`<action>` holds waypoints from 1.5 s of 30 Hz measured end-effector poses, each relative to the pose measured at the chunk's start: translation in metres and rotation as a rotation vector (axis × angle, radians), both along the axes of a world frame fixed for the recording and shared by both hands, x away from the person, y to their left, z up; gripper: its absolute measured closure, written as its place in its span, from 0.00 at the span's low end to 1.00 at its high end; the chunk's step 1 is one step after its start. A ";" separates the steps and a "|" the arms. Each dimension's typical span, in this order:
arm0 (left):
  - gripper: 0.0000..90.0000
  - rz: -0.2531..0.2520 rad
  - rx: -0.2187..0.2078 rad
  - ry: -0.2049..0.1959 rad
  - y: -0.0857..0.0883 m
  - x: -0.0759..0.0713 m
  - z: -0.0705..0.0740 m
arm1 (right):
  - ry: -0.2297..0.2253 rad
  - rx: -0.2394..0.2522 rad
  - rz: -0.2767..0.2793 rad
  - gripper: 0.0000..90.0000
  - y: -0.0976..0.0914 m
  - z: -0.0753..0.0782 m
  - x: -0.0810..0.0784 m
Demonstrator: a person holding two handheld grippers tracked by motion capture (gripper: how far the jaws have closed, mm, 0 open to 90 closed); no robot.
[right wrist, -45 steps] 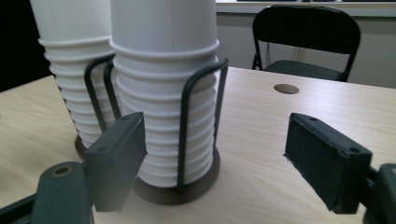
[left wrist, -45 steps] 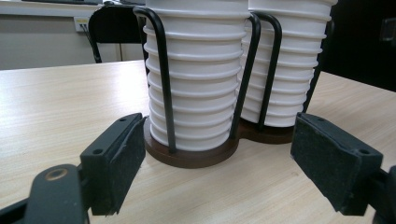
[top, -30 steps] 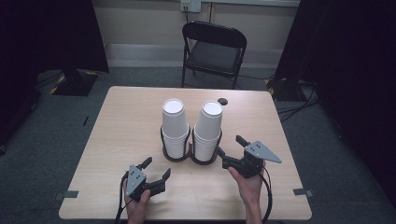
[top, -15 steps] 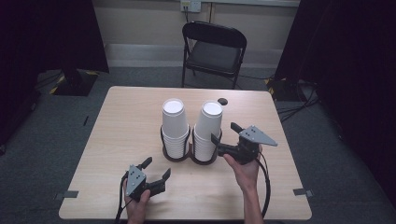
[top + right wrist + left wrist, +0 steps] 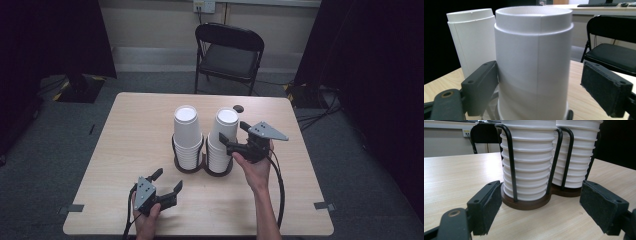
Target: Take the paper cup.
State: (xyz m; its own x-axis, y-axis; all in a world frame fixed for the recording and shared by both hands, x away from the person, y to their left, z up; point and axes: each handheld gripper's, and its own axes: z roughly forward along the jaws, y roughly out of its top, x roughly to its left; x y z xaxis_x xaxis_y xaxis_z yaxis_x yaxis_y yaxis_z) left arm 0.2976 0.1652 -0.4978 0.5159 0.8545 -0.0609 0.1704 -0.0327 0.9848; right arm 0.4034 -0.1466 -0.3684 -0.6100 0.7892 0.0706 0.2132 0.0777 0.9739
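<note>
Jaws on my right gripper [image 5: 231,141] stand wide, one on each side of the top cup of the right stack of cups [image 5: 532,62], not yet closed on it. That stack sits in a black wire holder [image 5: 192,165] near the middle of the tabletop [image 5: 125,145], touching its twin, the left stack of cups [image 5: 188,135]. My left gripper [image 5: 166,183] rests near the front edge, its jaws also spread wide, pointing at the holder's base and holding nothing.

Black folding chair [image 5: 229,55], grey carpet [image 5: 365,170]
</note>
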 end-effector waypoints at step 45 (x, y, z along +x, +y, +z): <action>0.20 -0.005 0.007 -0.002 0.000 0.000 0.000 | 0.064 -0.033 0.037 0.15 0.022 -0.015 0.027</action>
State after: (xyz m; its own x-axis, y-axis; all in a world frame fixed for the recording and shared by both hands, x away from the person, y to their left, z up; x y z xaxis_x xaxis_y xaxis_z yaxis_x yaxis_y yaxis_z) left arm 0.2980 0.1648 -0.4977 0.5204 0.8522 -0.0539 0.1679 -0.0402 0.9850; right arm 0.4301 -0.1250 -0.3830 -0.6342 0.7685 0.0848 0.2712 0.1184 0.9552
